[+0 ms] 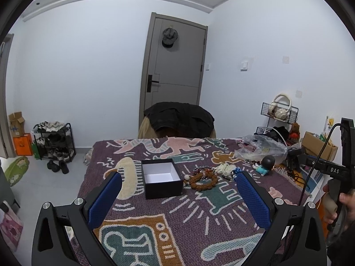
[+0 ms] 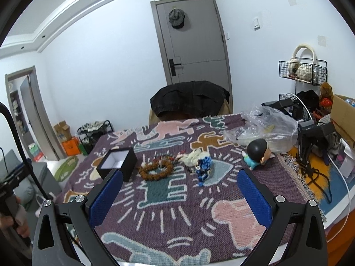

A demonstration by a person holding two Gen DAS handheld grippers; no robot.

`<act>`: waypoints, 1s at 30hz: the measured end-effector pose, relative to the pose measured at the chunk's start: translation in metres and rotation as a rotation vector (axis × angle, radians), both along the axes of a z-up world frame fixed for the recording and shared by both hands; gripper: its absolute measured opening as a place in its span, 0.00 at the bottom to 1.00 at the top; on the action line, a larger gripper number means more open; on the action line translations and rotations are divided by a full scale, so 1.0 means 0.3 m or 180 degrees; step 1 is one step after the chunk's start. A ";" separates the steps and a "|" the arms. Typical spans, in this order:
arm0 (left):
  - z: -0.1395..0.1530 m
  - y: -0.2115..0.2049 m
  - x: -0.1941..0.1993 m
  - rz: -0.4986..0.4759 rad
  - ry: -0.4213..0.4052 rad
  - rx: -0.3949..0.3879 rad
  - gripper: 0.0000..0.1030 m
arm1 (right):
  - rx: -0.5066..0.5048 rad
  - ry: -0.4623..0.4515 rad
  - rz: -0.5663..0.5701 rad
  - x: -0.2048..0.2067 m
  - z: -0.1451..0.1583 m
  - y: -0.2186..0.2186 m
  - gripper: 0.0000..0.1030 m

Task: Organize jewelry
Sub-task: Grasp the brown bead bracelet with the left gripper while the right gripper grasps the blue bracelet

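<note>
An open black box (image 1: 160,178) (image 2: 118,162) with a white empty inside stands on the patterned purple cloth (image 1: 182,217) (image 2: 177,208). To its right lies a brown bead bracelet (image 1: 203,181) (image 2: 156,169) with smaller beaded pieces on it, then a white piece (image 1: 225,168) (image 2: 194,155) and a blue beaded piece (image 2: 204,168). My left gripper (image 1: 178,177) is open, hovering short of the box and bracelet. My right gripper (image 2: 180,177) is open too, nearer than the jewelry, nothing between its fingers.
A toy figure with a black head (image 2: 257,153) (image 1: 265,165) and a clear plastic bag (image 2: 266,126) lie at the right. A chair with a dark jacket (image 2: 190,102) stands behind the table. Cables, a black stand (image 2: 310,141) and a cardboard box sit at the far right.
</note>
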State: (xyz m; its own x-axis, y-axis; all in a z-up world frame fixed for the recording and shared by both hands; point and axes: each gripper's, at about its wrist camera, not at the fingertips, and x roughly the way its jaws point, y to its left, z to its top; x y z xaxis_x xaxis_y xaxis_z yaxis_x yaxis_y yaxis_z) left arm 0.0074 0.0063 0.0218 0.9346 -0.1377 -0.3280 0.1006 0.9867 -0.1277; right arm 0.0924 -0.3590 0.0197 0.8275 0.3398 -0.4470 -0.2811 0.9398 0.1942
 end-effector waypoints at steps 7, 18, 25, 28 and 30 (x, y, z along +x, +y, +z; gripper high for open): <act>0.011 0.005 0.074 -0.0084 0.0049 -0.0058 1.00 | -0.0007 0.0079 -0.0013 0.066 0.004 -0.004 1.00; -0.039 -0.033 0.259 -0.0189 0.0251 0.0019 0.97 | 0.0026 0.0383 -0.0003 0.241 -0.103 0.025 0.84; -0.114 -0.057 0.382 -0.0281 0.0478 0.0011 0.80 | 0.0265 0.0745 -0.0057 0.356 -0.229 -0.026 0.58; -0.151 -0.065 0.426 -0.0352 0.0600 -0.0043 0.76 | 0.0383 0.0875 -0.0122 0.395 -0.283 -0.058 0.53; -0.171 -0.081 0.448 -0.0395 0.0651 -0.0028 0.75 | 0.0443 0.0947 -0.0170 0.417 -0.309 -0.074 0.53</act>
